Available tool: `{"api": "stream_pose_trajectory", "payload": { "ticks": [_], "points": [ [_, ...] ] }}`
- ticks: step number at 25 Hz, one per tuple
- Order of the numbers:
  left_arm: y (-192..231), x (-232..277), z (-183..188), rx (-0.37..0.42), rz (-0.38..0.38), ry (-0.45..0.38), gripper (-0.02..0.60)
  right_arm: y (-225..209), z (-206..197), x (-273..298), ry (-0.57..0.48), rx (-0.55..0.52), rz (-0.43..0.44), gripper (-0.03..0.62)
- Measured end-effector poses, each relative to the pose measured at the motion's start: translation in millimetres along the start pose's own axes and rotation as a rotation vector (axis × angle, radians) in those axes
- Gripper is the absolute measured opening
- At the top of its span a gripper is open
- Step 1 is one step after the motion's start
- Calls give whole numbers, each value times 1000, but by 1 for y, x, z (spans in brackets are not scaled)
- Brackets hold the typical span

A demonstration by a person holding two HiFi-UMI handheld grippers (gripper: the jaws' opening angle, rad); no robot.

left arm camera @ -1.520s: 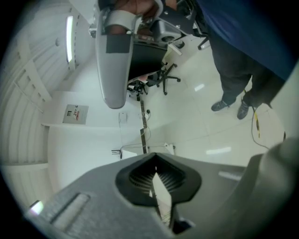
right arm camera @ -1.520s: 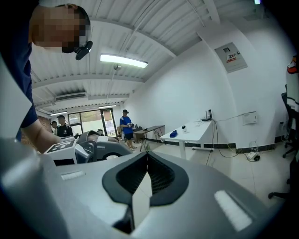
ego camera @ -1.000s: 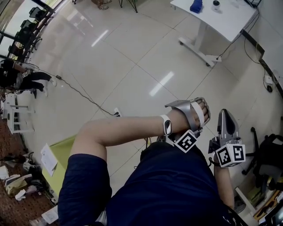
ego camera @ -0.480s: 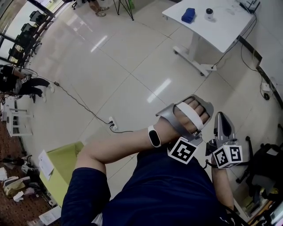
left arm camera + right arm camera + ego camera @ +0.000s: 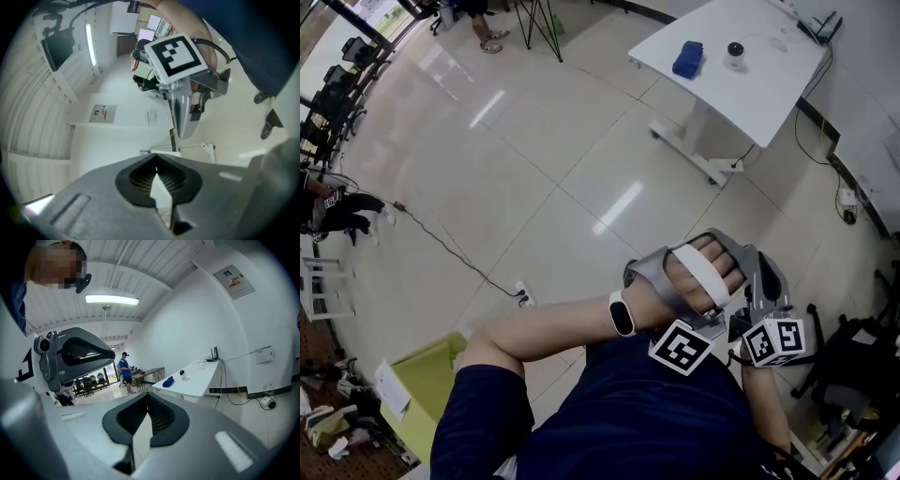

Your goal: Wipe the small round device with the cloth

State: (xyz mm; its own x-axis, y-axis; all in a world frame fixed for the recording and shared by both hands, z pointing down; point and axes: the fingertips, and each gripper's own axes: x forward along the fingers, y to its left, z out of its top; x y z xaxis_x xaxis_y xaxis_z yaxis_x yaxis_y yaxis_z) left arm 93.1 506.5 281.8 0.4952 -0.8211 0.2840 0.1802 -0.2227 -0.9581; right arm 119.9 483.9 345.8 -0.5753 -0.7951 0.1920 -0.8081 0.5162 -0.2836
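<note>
With left tool [image 5: 156, 176] and right tool [image 5: 147, 413] both closed empty, well short of the desk [image 5: 769, 73], poking the cloth [image 5: 687, 58] unopened could knock the small round device [image 5: 734, 52] over.

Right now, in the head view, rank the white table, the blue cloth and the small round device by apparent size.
1. white table, clearly largest.
2. blue cloth.
3. small round device, a little smaller than the cloth.
Both lie on that table, so distance barely matters.

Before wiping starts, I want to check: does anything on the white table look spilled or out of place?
Nothing stands out: the blue cloth lies beside the upright small round device on the white table.
</note>
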Motion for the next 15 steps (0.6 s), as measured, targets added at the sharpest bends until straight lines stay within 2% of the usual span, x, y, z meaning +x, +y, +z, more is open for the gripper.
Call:
{"api": "stream_pose_trajectory", "payload": {
  "ticks": [4, 5, 7, 8, 9, 11, 12, 15],
  "points": [
    [-6, 21, -35, -13, -27, -55, 3, 3, 14, 38, -7, -10, -40, 12],
    [-9, 27, -44, -39, -46, -74, 3, 4, 17, 47, -9, -10, -52, 11],
    [-21, 40, -64, -143, -115, -118, 3, 9, 21, 62, -10, -10, -75, 11],
    [-30, 47, -73, -223, -170, -142, 2, 11, 23, 69, -8, -10, -88, 12],
    [-43, 53, -79, -337, -251, -176, 2, 12, 23, 76, -5, -9, -100, 12],
    [-72, 59, -80, -649, -445, -271, 2, 13, 24, 87, 3, -10, -123, 12],
    [-81, 61, -82, -801, -516, -308, 2, 13, 24, 91, 6, -12, -132, 12],
    [-93, 65, -94, -1205, -644, -385, 2, 13, 24, 104, 21, -15, -153, 12]
  ]
}}
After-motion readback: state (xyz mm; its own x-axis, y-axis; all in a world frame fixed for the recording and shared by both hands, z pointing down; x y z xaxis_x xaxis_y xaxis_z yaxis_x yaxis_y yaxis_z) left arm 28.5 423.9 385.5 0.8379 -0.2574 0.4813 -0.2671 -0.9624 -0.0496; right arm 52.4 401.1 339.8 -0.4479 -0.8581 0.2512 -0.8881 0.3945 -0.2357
